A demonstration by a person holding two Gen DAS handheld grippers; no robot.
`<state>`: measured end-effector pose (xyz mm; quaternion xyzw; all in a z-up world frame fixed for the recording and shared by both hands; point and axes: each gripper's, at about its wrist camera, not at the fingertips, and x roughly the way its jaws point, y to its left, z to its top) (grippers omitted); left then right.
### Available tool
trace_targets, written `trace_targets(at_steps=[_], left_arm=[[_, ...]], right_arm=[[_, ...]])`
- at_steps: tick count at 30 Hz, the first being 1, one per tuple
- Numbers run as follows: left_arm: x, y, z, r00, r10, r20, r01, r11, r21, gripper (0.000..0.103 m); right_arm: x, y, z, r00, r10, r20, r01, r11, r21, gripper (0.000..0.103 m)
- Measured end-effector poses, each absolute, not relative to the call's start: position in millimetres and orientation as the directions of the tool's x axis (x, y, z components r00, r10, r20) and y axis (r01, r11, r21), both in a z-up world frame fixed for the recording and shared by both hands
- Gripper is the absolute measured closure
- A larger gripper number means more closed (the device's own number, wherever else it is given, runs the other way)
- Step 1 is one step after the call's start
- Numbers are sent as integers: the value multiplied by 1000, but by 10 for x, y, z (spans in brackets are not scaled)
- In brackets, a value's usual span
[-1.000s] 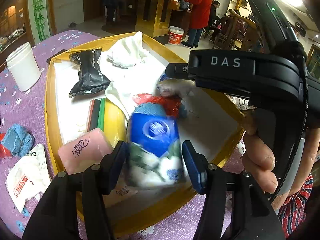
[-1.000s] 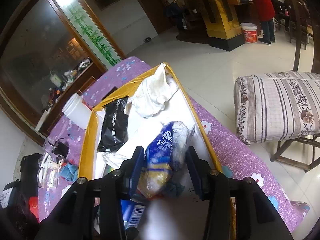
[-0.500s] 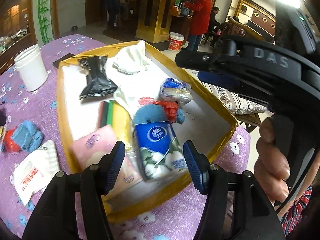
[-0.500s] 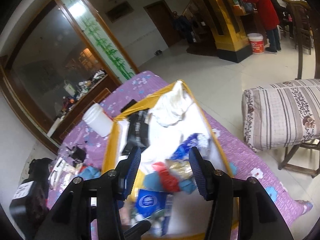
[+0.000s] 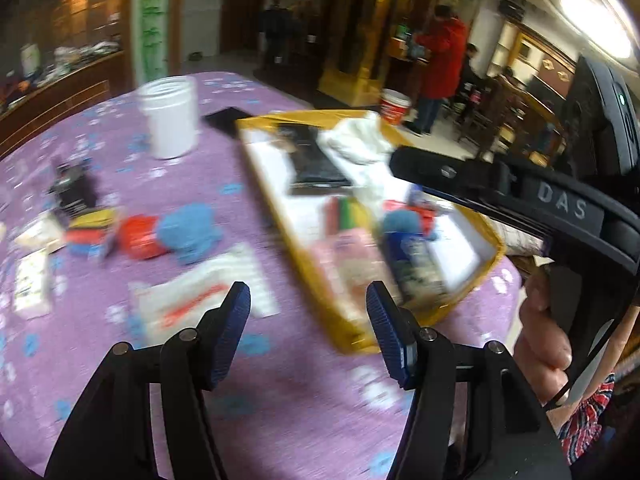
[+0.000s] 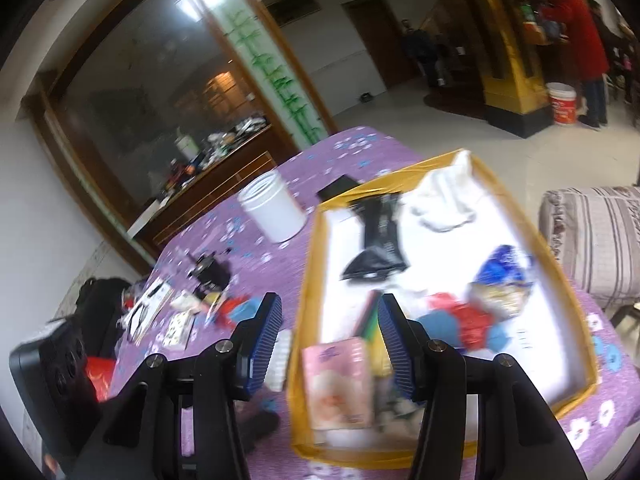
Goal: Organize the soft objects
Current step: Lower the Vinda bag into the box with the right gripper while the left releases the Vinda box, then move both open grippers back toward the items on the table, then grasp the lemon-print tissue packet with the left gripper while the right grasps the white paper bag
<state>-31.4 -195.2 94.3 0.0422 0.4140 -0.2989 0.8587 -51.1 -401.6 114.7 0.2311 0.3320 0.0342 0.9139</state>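
We see both fisheye views smeared by motion blur, worst over the purple surface [image 5: 100,184] and the yellow tray [image 6: 308,264], while each gripper's black frame stays sharp. A ceiling lamp [image 5: 596,24] glares white at the left view's upper right; the room behind looks dim and warm. Edges bow and darken into black corners.

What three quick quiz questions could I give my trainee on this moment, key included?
1. True or false: the left gripper holds a tissue pack.
2. Where does the pink pack lie: A) in the yellow box, B) on the purple cloth, C) in the white jar?
3. Name one soft thing outside the box.

Key:
1. False; both it and the right gripper are open and empty.
2. A.
3. The white packet, or the blue cloth.
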Motion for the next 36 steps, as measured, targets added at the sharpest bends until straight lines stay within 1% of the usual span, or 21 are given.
trace_targets(at_steps=[3, 5, 6, 9, 11, 14, 16, 19, 22, 25, 28, 29, 31, 33, 35, 36], left_arm=[[-236, -1524, 965, 517, -443, -732, 481, 858, -180, 44], [-163, -1254, 945, 541, -412, -733, 423, 887, -186, 40], [-115, -1126, 921, 550, -396, -736, 394, 899, -189, 36], [97, -670, 830, 578, -308, -755, 277, 945, -174, 36], [257, -428, 760, 574, -275, -771, 218, 959, -180, 36], [558, -68, 625, 551, -213, -807, 124, 977, -173, 36], [704, 98, 542, 546, -167, -821, 78, 986, -148, 36], [928, 182, 418, 528, -90, -845, 46, 996, -78, 36], [1080, 199, 320, 507, -86, -858, 42, 996, -76, 36], [1156, 130, 260, 490, -130, -862, 84, 991, -101, 36], [1184, 26, 249, 494, -98, -864, 92, 994, -60, 36], [1206, 2, 226, 488, -95, -868, 96, 994, -55, 36], [1220, -40, 215, 479, -89, -873, 100, 994, -46, 36], [1245, -97, 195, 473, -55, -879, 97, 995, -11, 36], [1266, -149, 146, 468, -15, -883, 96, 995, 34, 36], [1276, -154, 118, 465, -11, -885, 97, 994, 39, 36]], right_arm=[[-438, -3788, 1131, 763, 247, -597, 54, 896, 440, 50], [-366, -3596, 1087, 744, 275, -609, 22, 901, 434, 49], [-345, -3510, 1053, 734, 287, -616, 8, 903, 430, 49], [-226, -3186, 915, 686, 322, -653, -39, 912, 408, 49], [-102, -2984, 804, 645, 332, -688, -59, 920, 388, 49], [107, -2803, 685, 587, 326, -741, -49, 928, 369, 49], [237, -2755, 651, 565, 306, -766, -31, 936, 351, 49], [411, -2719, 643, 552, 278, -786, -17, 946, 323, 49], [609, -2699, 549, 516, 257, -817, 5, 953, 303, 49], [723, -2670, 431, 483, 233, -844, 22, 960, 278, 49], [751, -2646, 355, 458, 240, -856, 11, 961, 276, 49], [725, -2621, 353, 456, 233, -859, -1, 965, 262, 47], [631, -2584, 370, 439, 262, -860, -29, 960, 278, 47], [486, -2548, 414, 409, 337, -848, -68, 938, 341, 47], [292, -2462, 431, 326, 464, -823, -137, 885, 445, 48], [231, -2435, 450, 319, 475, -820, -158, 880, 449, 49]])
